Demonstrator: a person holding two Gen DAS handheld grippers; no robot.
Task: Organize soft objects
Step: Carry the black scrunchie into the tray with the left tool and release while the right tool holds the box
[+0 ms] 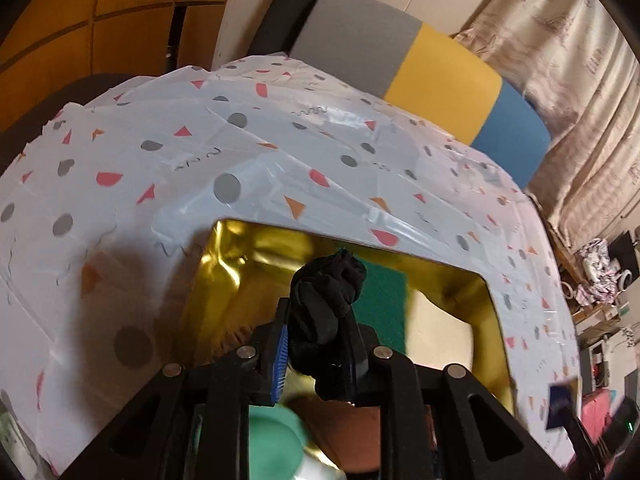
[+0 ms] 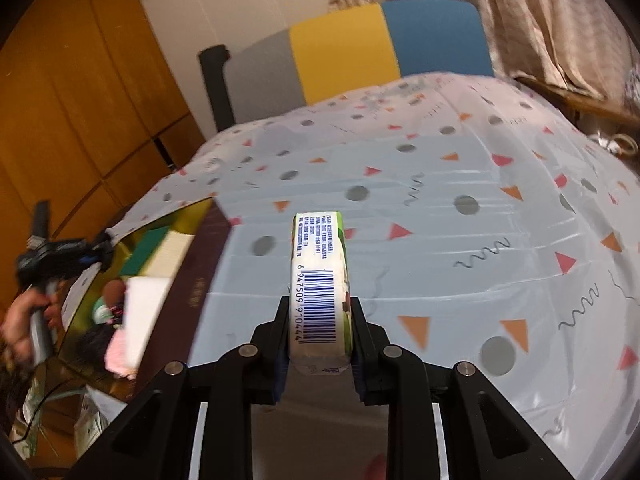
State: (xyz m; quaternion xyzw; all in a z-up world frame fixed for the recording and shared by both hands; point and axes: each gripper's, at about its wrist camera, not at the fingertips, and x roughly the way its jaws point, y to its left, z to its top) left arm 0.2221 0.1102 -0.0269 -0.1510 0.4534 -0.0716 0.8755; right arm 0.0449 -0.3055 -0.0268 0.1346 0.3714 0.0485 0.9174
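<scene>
The left gripper (image 1: 316, 344) is clamped narrow on a bunched black cloth (image 1: 326, 304), which bulges out past the fingertips toward twelve o'clock in the left wrist view. It hangs over a gold-lined box (image 1: 224, 272); inside the box, a green sponge (image 1: 384, 304) lies at about one o'clock from the cloth with a cream block (image 1: 436, 328) just beside it at two o'clock, and a mint-green thing (image 1: 276, 436) shows at six o'clock beneath the jaws, too blurred to name.

The right gripper (image 2: 320, 320) is closed narrow on a tissue pack (image 2: 320, 284) standing on edge between the pads, barcode side up, its far end reaching to twelve o'clock. It is held over the table's patterned cover (image 2: 460, 240), white with grey dots, pink and orange triangles and squiggles. At nine o'clock in this view the box sits open, its dark outer wall (image 2: 196, 292) facing the pack, with a white block (image 2: 146, 316) and pink soft things (image 2: 120, 352) in it, and a hand (image 2: 20, 324) holds the other gripper's handle at its far side.

Behind the table stands a chair back (image 2: 344, 52) in grey, yellow and blue panels at twelve o'clock, wooden cabinets (image 2: 80, 100) at ten, beige curtains (image 2: 540, 20) at one.
</scene>
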